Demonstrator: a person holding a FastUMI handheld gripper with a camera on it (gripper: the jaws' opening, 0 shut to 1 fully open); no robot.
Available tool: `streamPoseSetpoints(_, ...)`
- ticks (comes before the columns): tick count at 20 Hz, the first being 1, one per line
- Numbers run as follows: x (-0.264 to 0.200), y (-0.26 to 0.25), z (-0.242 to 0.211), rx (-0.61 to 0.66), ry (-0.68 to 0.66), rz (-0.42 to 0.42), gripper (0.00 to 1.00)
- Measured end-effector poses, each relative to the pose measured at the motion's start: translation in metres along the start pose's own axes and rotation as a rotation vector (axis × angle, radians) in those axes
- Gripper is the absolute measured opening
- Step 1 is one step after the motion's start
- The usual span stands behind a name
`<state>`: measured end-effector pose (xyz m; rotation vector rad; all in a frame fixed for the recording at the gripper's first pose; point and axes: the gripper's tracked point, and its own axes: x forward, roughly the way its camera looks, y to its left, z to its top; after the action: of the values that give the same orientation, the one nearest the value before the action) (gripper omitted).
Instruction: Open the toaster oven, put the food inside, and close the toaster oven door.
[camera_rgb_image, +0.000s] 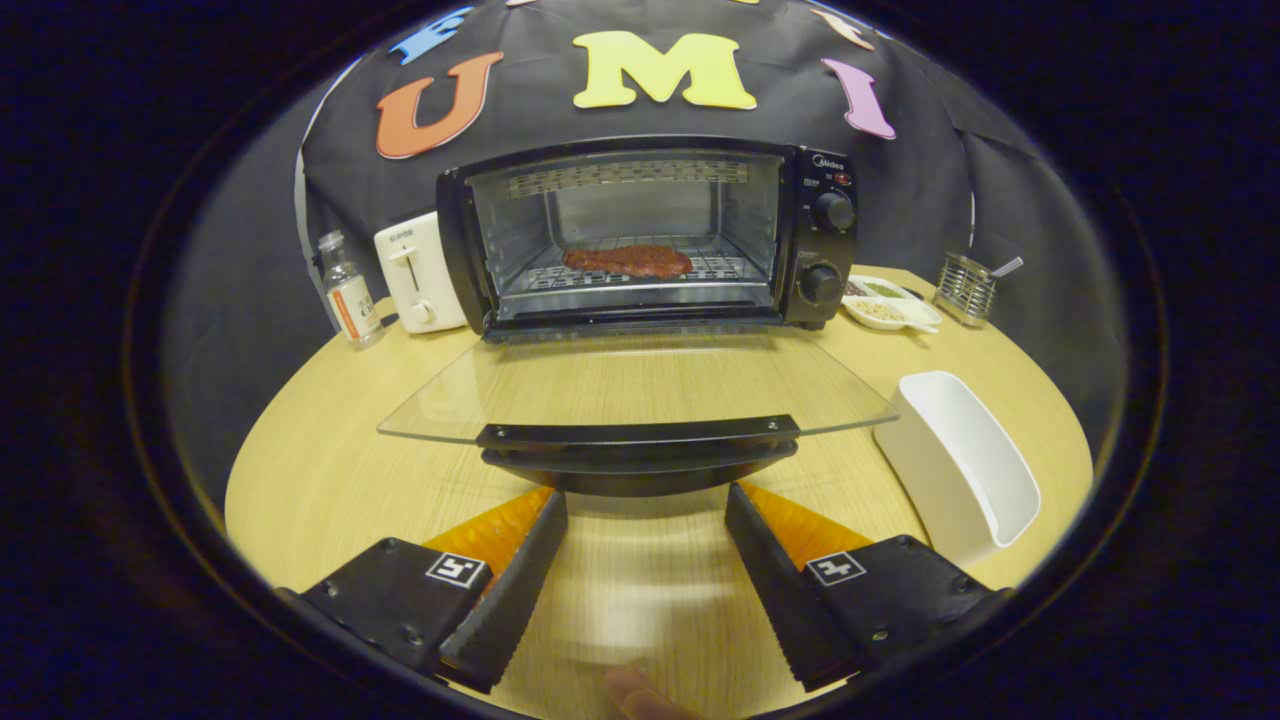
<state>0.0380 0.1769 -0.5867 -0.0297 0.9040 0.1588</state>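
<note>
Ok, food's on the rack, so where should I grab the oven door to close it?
Take the black handle bar on the free edge of the glass door, which lies folded flat just ahead of the open gripper. Probably come in straight from the front, one finger over and one under the bar, then lift toward the toaster oven. The meat lies on the rack.

On the round wooden table (330, 470) we see a white toaster (418, 272) and, just beside it on the outer side, a clear bottle (347, 290) with an orange label. Across the table we find a white divided dish (888, 301) of small foods, and near it a metal wire holder (967, 288) with a spoon handle poking out. Nearer to us, a white bin (962, 462) stands open-topped.
</note>
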Motion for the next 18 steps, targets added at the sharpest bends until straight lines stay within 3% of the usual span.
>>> streamPoseSetpoints(18, 0.004, 0.007, 0.105, -0.087, -0.173, -0.040, 1.00)
